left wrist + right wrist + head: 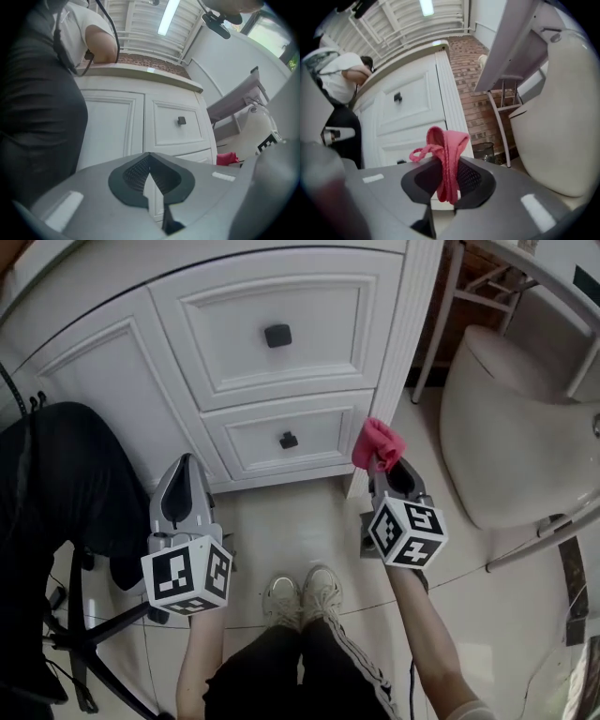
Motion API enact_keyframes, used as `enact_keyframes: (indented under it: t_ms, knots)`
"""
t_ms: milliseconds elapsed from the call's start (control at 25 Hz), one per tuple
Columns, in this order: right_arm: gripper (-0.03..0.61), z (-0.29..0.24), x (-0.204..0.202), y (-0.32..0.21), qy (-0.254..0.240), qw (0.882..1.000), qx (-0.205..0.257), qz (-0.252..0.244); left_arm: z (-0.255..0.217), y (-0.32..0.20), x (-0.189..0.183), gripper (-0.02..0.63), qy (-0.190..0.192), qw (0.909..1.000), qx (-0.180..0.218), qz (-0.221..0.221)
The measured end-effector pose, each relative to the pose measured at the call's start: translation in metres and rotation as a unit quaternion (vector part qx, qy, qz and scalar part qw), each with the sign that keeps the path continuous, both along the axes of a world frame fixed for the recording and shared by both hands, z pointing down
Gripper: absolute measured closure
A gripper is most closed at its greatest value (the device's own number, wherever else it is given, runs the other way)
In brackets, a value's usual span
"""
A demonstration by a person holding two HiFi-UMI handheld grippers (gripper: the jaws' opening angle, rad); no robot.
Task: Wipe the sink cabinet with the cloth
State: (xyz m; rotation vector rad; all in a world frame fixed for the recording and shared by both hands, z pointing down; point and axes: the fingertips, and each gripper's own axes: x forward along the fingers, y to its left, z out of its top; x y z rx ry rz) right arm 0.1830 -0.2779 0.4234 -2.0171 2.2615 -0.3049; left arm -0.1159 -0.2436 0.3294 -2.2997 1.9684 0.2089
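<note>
You're standing on a glossy cream tiled floor (281,531), with your pale lace-up sneakers (302,598) planted near its middle. The white panelled sink cabinet (272,381) sits along its far edge. A rounded white ceramic fixture (516,427) rests at the right edge, and the black metal base of a swivel chair (94,626) at the left edge. A small dark wire bin (483,151) stands near the far right corner.

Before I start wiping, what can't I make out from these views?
- Sink cabinet top and basin: cut off by the head view's upper edge; both gripper views look up from below.
- Cabinet's left side: left gripper view, hidden by a person in dark clothes.
- Gap between cloth and cabinet: head view, cloth overlaps the corner, depth unclear.
- Stains on the panels: too small in every view.
</note>
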Motion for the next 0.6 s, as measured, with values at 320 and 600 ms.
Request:
enact_keyframes:
  t_ms: [320,600]
  knots:
    - [0.515,-0.206,-0.067,0.135,-0.078,0.991,0.076,-0.076,-0.133,0.107,0.067,0.601,-0.017,0.9944,0.013,0.103]
    - [0.515,-0.237,-0.101,0.209,-0.007,0.990,0.117,-0.072,-0.171,0.177,0.095,0.601,-0.005,0.9932,0.057,0.101]
